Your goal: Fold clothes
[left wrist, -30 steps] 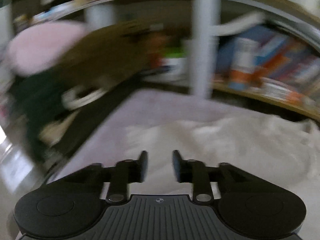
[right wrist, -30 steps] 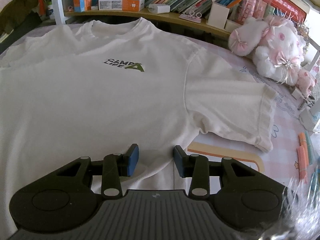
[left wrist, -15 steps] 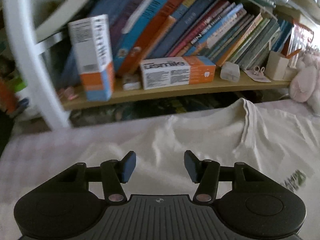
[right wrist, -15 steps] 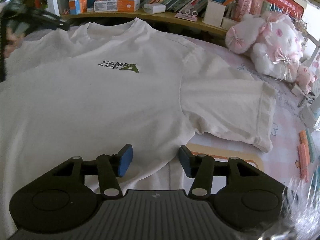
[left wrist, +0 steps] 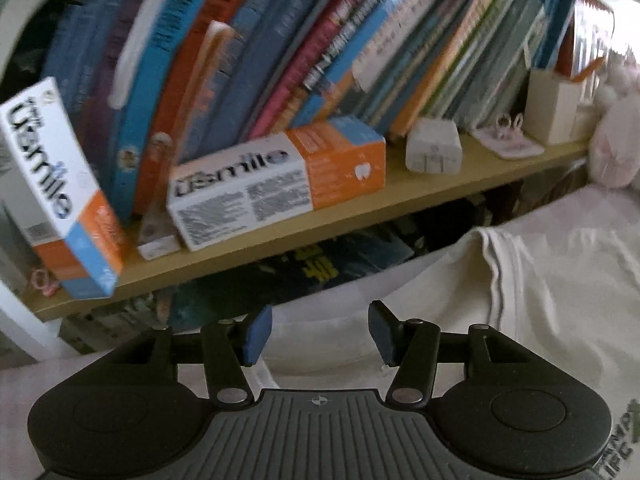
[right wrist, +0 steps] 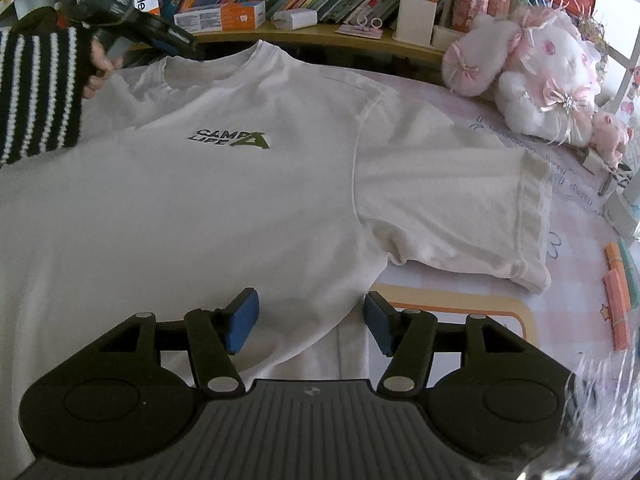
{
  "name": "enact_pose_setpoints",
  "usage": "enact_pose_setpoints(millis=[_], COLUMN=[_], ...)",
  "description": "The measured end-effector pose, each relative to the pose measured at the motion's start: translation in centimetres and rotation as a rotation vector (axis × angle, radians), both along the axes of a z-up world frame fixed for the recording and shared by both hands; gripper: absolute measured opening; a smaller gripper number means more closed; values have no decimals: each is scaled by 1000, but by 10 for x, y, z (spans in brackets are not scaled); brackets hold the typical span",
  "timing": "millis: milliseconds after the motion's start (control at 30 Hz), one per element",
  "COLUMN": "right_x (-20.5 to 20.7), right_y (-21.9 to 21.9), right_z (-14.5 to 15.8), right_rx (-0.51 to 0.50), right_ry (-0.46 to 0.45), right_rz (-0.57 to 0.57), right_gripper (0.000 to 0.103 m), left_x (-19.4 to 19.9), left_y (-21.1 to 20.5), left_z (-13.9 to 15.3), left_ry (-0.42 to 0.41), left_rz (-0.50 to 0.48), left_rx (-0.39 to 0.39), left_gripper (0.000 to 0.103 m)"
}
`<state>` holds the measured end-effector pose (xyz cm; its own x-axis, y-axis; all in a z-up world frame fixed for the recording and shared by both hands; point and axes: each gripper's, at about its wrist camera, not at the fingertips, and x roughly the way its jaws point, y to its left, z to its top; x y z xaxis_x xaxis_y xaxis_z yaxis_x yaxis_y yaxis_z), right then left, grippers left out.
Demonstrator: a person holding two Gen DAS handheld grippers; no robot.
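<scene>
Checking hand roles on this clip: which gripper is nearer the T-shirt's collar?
Left. The left gripper hovers right at the collar of the T-shirt; the right gripper, jaws opening, sits over the shirt's side edge below the sleeve.

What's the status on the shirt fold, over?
Left gripper open at the collar, nothing gripped. Right gripper opening over the T-shirt side edge, no pinch. Shirt flat, unfolded. Plush toys beside the sleeve, clear.

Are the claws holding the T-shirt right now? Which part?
No, nothing is held. The right claw is opening over the T-shirt side edge; the left claw gapes above its shoulder, by the collar.
</scene>
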<state>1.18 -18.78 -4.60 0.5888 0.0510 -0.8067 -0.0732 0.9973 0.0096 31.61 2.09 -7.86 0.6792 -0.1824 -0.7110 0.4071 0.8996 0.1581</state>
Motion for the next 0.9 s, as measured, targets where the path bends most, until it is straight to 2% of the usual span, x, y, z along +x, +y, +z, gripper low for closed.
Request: enact_pose_setpoints(millis=[100,233,267,333,400,500,600,667,800,900], right_x=[0,0,0,0,0,0,0,0,0,-2], right_y=[0,0,1,0,0,0,0,0,-1,-2], right_z=[0,0,0,0,0,0,0,-1,-1,-1], right_rx=[4,6,7,7,8,9,10,11,13,14], right_ry=[-2,-4,-4,-5,-6,-7,-8,-9,-11,-15], right_rz=[-2,-6,-6,-6,-6,-5,-5,-5,-4,-5], right_gripper=[58,59,59,60,61,61,61,61,62,63], left_x=[7,23,27,33,36,42,45,40,24,9], left_y=[-8,-12,-13,-17,-27,-45,-51,-49,-36,-14], left_z=[-7,-11,-11,-12,-13,-20,-20,-13,4,15], left_ry=[-14,9,16,21,16,13,32,11,-18,-30], left_rz=[11,66,76,67,55,52,65,46,-24,-34], left_rx=[18,-37,-54,-79,-65,-12,-50,-82,-79,-62], left_gripper=[54,53,50,34,20,16,19,23,24,29])
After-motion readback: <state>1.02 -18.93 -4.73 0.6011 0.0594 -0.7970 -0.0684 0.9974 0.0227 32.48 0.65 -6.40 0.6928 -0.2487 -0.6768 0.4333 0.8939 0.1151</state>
